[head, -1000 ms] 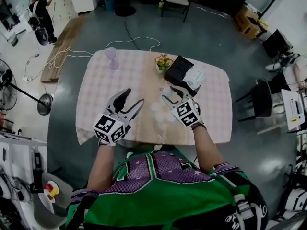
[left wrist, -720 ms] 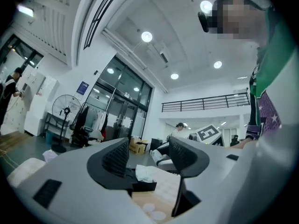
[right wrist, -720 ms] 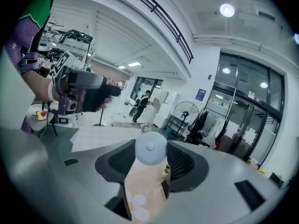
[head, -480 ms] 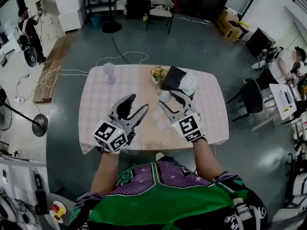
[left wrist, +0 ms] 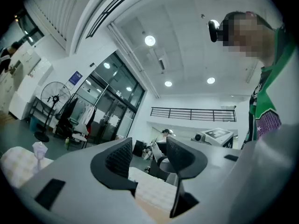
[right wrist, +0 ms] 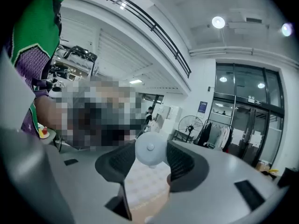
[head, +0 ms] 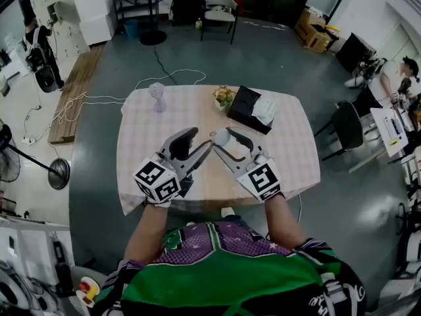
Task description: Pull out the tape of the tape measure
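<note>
Open lab: floor fan (left wrist: 55, 96), loose cables (head: 99, 98)

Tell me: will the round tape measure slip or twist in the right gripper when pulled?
The tape measure looks small, smooth plastic: probably light, possibly slippery. The right gripper pinches its round rim, so it may swivel.

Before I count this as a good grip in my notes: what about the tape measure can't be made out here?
Pull tab: the right gripper view shows only the round white face of the tape measure; no tab is visible.
Its sides: same view, covered by the pads of the right gripper.
Tape drawn out or not: head view, too small to tell.
</note>
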Demonstrator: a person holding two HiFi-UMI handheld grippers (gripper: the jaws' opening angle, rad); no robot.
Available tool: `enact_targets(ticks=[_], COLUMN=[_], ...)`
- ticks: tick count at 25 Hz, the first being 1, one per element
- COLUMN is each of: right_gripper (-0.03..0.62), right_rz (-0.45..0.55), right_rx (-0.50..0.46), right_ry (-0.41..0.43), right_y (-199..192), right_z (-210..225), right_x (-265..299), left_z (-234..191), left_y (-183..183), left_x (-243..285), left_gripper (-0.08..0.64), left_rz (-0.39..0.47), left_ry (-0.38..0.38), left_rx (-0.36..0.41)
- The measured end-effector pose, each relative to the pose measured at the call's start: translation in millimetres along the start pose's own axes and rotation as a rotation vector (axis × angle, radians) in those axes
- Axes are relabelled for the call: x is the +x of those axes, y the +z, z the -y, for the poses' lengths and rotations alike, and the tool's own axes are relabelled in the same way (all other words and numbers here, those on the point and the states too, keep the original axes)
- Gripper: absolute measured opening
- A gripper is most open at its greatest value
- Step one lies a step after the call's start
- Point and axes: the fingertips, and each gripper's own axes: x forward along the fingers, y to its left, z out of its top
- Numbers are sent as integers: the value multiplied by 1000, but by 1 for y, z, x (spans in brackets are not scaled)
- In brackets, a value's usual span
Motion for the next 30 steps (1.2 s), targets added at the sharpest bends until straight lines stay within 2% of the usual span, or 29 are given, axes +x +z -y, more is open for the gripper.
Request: enact_targets(ticks=[5, 8, 20, 26, 30], right_gripper=[221, 221, 221, 221, 219], right_rz=[25, 22, 30, 32, 12], right_rx=[-61, -36, -50, -51, -60], right_ry=[41, 59, 120, 131, 118], right_y=[9, 12, 22, 25, 22], right_z=[-15, -26, -48, -54, -51], right_x=[4, 4, 6, 5, 2], left_z=[2, 4, 13, 19, 18], left_y=[1, -1, 7, 9, 13], left_x=[-7, -13, -31, -37, -42], left_gripper=[230, 192, 62, 32, 29], left_rz=[5, -2, 15, 7, 8], left_ry=[-19, -24, -58, -74, -36], left_rx=[-20, -27, -44, -8, 25])
